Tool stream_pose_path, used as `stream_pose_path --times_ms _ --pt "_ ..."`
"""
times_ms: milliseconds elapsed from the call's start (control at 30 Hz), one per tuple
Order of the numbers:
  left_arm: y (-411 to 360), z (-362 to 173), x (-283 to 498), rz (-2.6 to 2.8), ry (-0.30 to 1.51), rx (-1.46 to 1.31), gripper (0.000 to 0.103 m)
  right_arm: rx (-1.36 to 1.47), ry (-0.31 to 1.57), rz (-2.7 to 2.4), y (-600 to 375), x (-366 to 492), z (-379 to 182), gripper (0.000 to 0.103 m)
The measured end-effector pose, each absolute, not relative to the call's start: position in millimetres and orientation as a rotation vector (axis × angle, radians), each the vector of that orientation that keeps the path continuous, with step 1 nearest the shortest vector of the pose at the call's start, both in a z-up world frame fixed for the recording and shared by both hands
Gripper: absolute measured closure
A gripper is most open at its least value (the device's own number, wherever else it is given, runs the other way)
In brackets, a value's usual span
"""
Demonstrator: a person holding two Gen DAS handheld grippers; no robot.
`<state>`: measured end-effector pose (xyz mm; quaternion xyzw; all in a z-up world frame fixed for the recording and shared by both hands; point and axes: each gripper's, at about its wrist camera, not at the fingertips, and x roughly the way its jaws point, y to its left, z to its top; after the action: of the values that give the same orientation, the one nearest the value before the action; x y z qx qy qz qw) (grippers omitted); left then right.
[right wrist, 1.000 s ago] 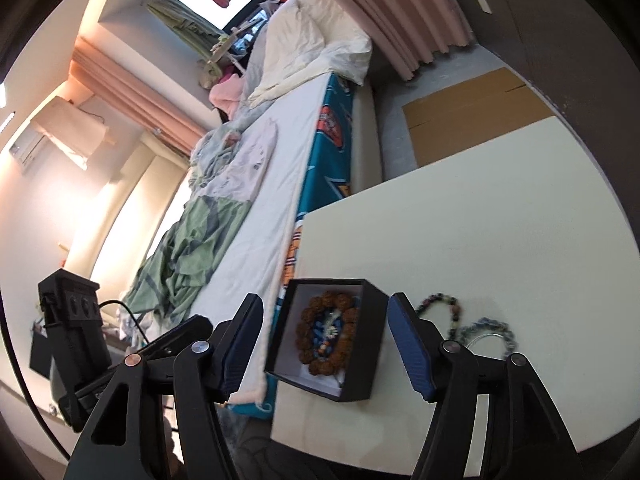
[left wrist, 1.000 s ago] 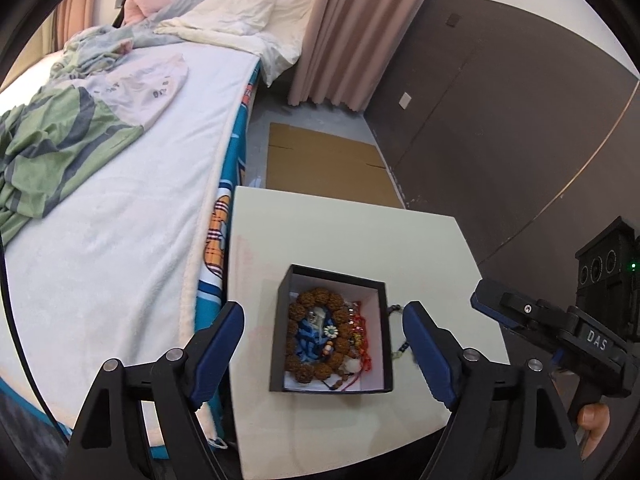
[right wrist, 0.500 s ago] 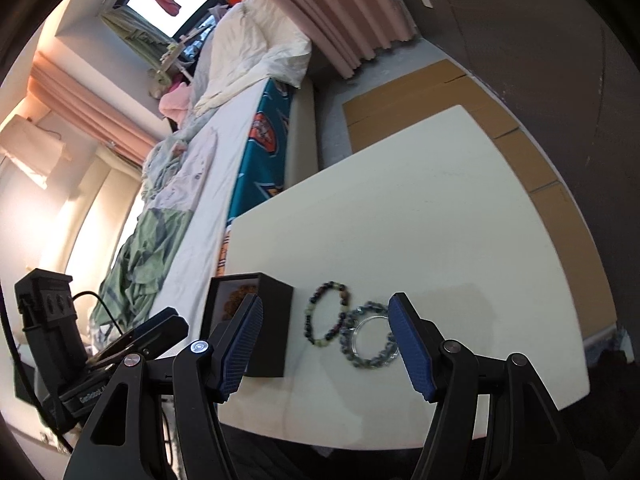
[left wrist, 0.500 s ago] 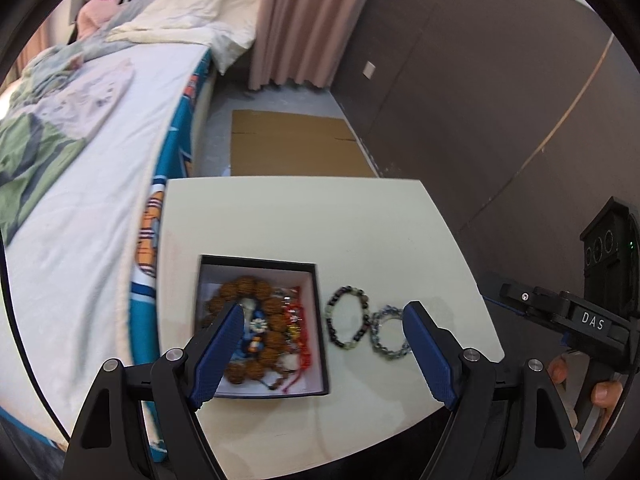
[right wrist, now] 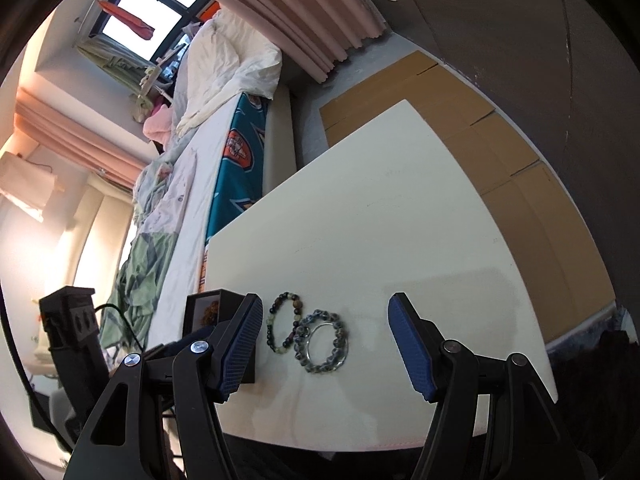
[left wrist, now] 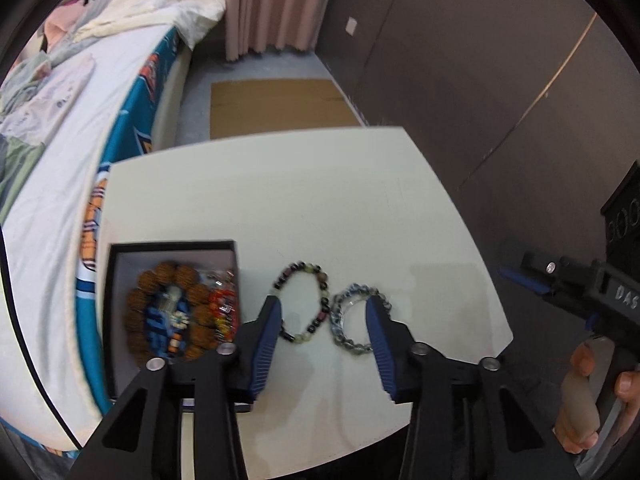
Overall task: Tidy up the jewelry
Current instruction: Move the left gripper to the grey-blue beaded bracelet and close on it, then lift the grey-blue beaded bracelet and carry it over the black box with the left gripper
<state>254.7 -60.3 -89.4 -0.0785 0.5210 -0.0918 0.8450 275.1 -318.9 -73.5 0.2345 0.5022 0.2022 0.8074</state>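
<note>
A black open box (left wrist: pixel 116 264) on the white table (left wrist: pixel 320 200) holds a brown bead bracelet (left wrist: pixel 168 276) and red and blue jewelry. Right of it lie a dark multicolour bead bracelet (left wrist: pixel 324 300) and a grey-blue bead bracelet (left wrist: pixel 340 328), touching each other. My left gripper (left wrist: pixel 323 322) is open above both bracelets, empty, its jaws narrower than before. My right gripper (right wrist: pixel 322 326) is open and empty above the same bracelets (right wrist: pixel 296 312) (right wrist: pixel 340 336). The box (right wrist: pixel 224 300) shows at its left finger.
A bed (left wrist: pixel 60 140) with a white sheet runs along the table's left side. Flattened cardboard (left wrist: pixel 276 108) lies on the floor beyond the table. A dark wall (left wrist: pixel 480 80) stands to the right. The right gripper body (left wrist: pixel 580 292) shows at the table's right edge.
Both grippers have swung right from the box toward the two loose bracelets. The left gripper's jaws have narrowed and now frame the bracelets. Nothing has been taken hold of.
</note>
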Motion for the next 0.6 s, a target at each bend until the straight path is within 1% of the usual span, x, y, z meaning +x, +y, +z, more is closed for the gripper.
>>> stream_pose_path --times_ms 167,300,600 --pt "-78 -105 261 -0.191 1.158 -0.139 0.067 0.528 1.070 0.429 -330 277 -78 0.037" --pt "-87 -120 267 -0.173 1.212 -0.135 0.075 0.550 1.071 0.427 -338 279 -83 0.037" --pt "-99 -155 279 -0.104 1.311 -0.101 0.076 0.587 1.059 0.416 -354 280 -85 0.037"
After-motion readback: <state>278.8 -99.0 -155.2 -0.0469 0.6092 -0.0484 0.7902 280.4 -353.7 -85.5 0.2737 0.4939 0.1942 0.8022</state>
